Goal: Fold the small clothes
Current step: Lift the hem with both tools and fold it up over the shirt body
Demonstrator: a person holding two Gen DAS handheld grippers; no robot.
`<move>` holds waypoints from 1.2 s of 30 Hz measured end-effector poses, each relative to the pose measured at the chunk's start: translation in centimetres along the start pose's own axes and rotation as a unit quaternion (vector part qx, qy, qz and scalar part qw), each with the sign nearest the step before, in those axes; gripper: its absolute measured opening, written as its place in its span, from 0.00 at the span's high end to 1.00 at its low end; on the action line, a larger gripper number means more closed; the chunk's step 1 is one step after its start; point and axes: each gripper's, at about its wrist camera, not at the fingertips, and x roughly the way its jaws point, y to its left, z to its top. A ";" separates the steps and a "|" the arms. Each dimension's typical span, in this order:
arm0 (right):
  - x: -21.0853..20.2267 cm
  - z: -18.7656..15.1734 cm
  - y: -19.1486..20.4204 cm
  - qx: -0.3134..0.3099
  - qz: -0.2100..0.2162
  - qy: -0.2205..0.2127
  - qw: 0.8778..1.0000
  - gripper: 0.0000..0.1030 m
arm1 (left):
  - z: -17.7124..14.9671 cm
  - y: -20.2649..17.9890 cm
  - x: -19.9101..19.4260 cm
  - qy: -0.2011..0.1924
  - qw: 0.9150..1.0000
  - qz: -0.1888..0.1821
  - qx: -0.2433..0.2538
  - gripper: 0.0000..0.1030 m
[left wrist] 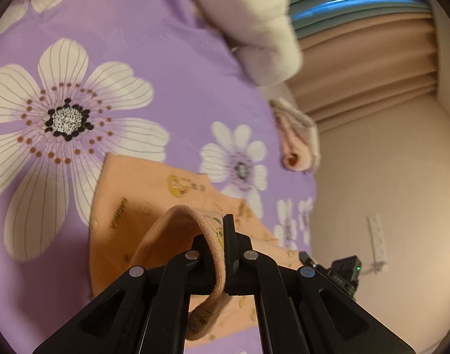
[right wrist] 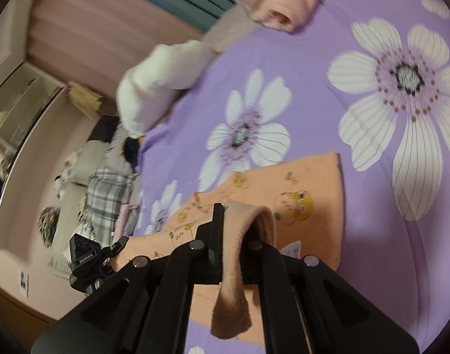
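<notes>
Purple floral bed sheet [left wrist: 172, 67] carries peach garment [left wrist: 154, 188]. I hold its ribbed edge clamped in left hand-held gripper [left wrist: 222, 253] and right hand-held gripper [right wrist: 233, 236]; garment body lies ahead, below both, equally near.

Each wrist camera looks forward and downward along its own black claw, close over the purple flower-printed bedsheet [left wrist: 166, 59]; both views share the peach cartoon-print garment [left wrist: 142, 194] and curtained wall.
</notes>
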 end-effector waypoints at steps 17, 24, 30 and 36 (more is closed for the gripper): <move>4.3 3.1 -5.9 0.217 0.034 0.101 0.970 0.55 | 3.3 6.7 3.5 0.045 0.969 -0.063 -0.234 0.26; 3.7 4.3 -8.4 0.312 0.081 0.033 0.946 0.46 | 5.3 7.7 2.4 -0.032 0.956 -0.097 -0.274 0.26; 0.6 5.1 -7.4 0.244 0.059 -0.020 0.968 0.44 | 6.4 6.0 0.4 -0.053 0.975 -0.052 -0.210 0.26; -1.4 3.3 -2.7 0.060 -0.011 -0.011 0.998 0.46 | 3.3 1.6 -0.9 -0.017 0.998 0.047 -0.047 0.26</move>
